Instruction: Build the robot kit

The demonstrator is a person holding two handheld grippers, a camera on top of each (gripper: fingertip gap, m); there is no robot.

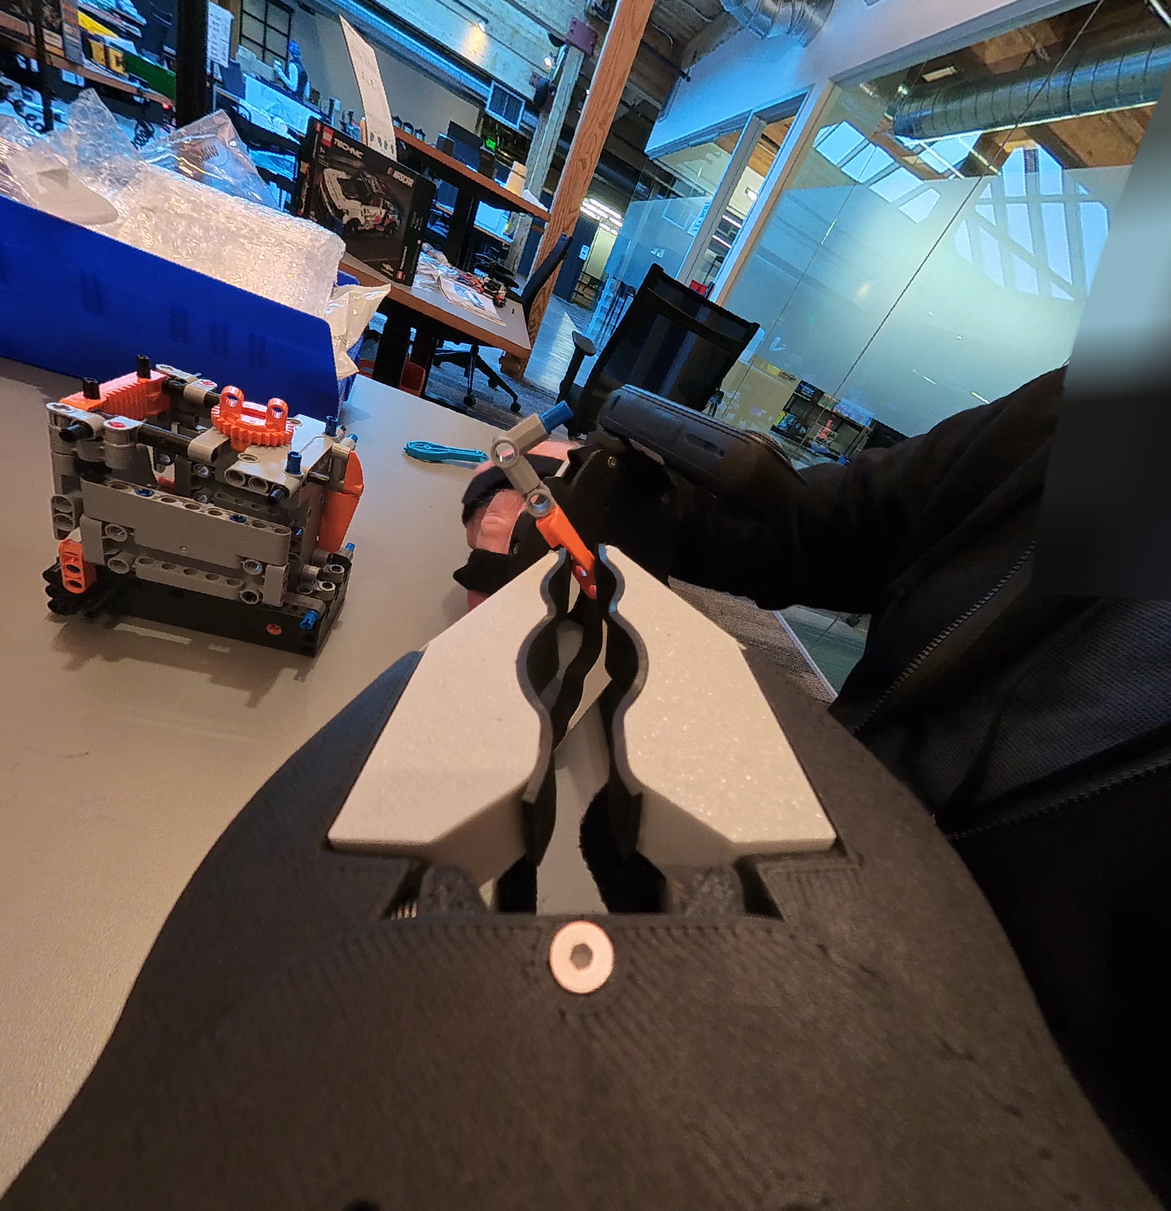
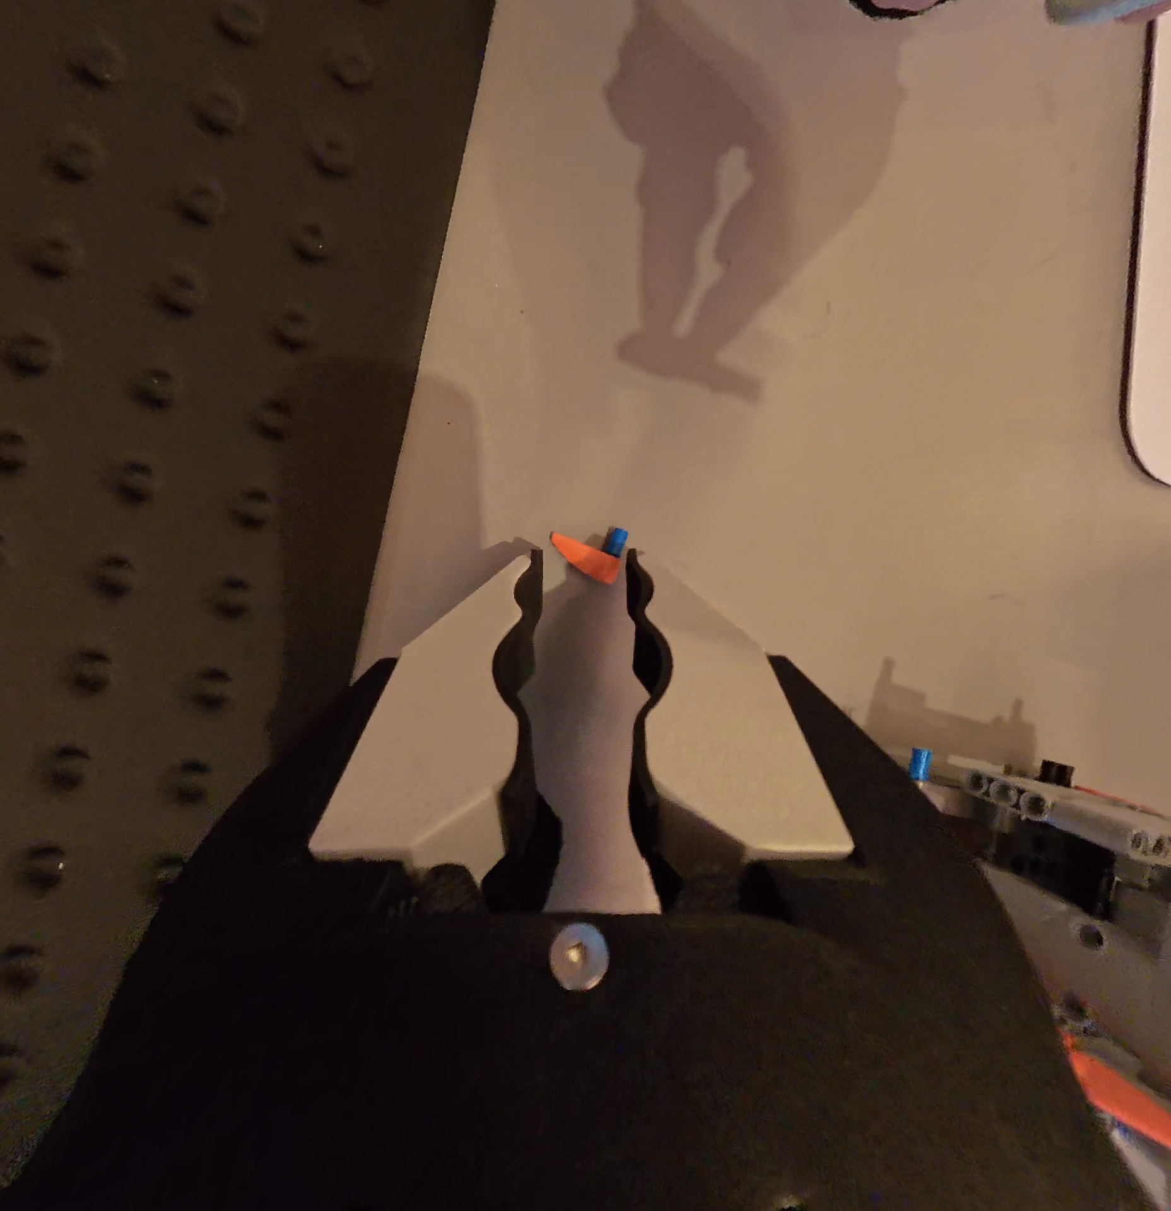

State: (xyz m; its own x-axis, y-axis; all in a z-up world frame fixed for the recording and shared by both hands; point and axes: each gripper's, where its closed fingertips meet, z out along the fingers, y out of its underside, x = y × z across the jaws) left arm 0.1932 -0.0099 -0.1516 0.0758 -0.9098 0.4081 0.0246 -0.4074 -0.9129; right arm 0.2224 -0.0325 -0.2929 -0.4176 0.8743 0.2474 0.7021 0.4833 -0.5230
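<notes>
Linkage piece (image 1: 537, 488): small brick-toy sub-assembly — an orange beam at the bottom, two grey angled connectors above it, a blue pin at the top end; held up in the air above the tabletop's near edge.
Left tongs (image 1: 581, 569): narrow, clamped on the orange lower end of the linkage piece, which sticks up and to the left from the tips.
Right tongs (image 2: 584, 557): pointed down at the tabletop, jaws parted by a moderate gap; a small orange piece (image 2: 586, 557) with a blue pin (image 2: 614, 541) sits at the tips, close to the right-hand finger. Whether the tips touch it, I cannot tell.
Right tool as seen from the left wrist view: black body in a gloved hand (image 1: 504, 518), just behind the linkage piece.
Brick-toy model (image 1: 196, 511): grey, black and orange block with an orange gear on top; stands on the tabletop left of the left tongs, well apart from them. A corner of it shows at the lower right of the right wrist view.
Tabletop (image 1: 144, 753): pale grey.
Studded baseplate (image 2: 176, 393): dark, fills the left of the right wrist view.
Teal tool (image 1: 438, 452): lies flat on the tabletop beyond the model.
Blue bin (image 1: 144, 301): behind the model — clear bubble wrap (image 1: 229, 223) heaped in it.
Toy-set box (image 1: 363, 196): black, upright on a farther desk.
</notes>
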